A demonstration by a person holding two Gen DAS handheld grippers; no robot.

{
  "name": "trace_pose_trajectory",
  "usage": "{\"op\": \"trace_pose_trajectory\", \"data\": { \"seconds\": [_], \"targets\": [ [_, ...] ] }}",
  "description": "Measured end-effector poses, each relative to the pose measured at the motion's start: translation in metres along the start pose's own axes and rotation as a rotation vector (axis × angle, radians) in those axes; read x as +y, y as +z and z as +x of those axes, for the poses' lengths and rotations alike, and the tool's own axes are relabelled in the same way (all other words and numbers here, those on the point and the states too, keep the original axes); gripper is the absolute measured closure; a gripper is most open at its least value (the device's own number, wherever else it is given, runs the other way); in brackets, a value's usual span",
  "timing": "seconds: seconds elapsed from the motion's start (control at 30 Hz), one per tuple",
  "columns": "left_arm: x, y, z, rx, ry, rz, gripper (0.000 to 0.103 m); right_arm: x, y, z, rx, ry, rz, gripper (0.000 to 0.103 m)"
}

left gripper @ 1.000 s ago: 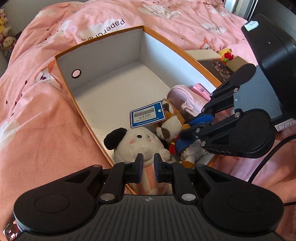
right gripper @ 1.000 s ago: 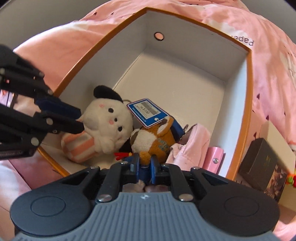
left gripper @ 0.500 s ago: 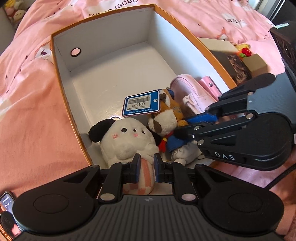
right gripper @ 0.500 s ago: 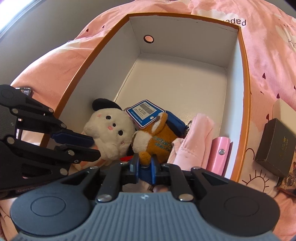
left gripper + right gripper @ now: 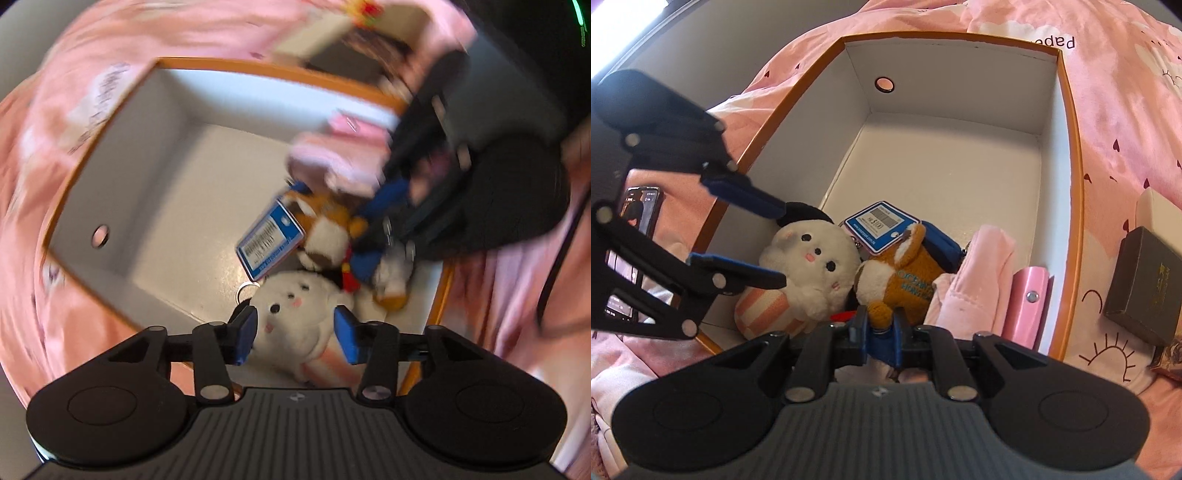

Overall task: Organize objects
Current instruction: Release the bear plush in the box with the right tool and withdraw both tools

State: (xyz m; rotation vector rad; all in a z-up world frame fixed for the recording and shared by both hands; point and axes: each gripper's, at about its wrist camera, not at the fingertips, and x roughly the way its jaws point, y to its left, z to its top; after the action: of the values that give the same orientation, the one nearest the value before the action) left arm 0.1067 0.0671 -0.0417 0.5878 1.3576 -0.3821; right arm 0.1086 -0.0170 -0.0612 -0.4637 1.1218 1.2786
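An orange-rimmed white box lies on a pink bedspread. Inside its near end sit a white plush dog, an orange plush with a blue price tag, a pink cloth and a pink case. My left gripper is open, its fingers on either side of the white plush dog; it also shows in the right wrist view. My right gripper is shut on the orange plush's lower end. The left wrist view is motion-blurred.
A dark flat box lies on the bedspread right of the white box. A phone lies on the bed at the left. The far half of the white box holds nothing.
My left gripper has opened and swung round over the box, its fingers now straddling the white plush dog. My right gripper stays shut on the orange plush.
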Motion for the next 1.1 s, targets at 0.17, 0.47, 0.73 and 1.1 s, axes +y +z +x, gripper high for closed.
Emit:
{"op": "trace_pose_trajectory", "data": {
  "seconds": [0.17,0.47,0.73,1.1],
  "targets": [
    [-0.017,0.0,0.016,0.124,-0.002,0.219,0.038,-0.003,-0.001,-0.001,-0.003,0.016,0.015,0.089],
    [-0.017,0.007,0.029,0.135,-0.011,0.03,0.05,-0.009,-0.003,0.003,-0.025,0.077,0.018,0.089],
    [-0.02,-0.003,0.03,0.126,0.052,-0.272,0.057,-0.004,-0.001,0.006,0.014,0.135,0.012,0.09],
    [-0.03,-0.024,0.012,0.013,0.068,-0.368,0.057,-0.003,-0.009,-0.015,-0.072,0.093,0.034,0.082]
  ]
}}
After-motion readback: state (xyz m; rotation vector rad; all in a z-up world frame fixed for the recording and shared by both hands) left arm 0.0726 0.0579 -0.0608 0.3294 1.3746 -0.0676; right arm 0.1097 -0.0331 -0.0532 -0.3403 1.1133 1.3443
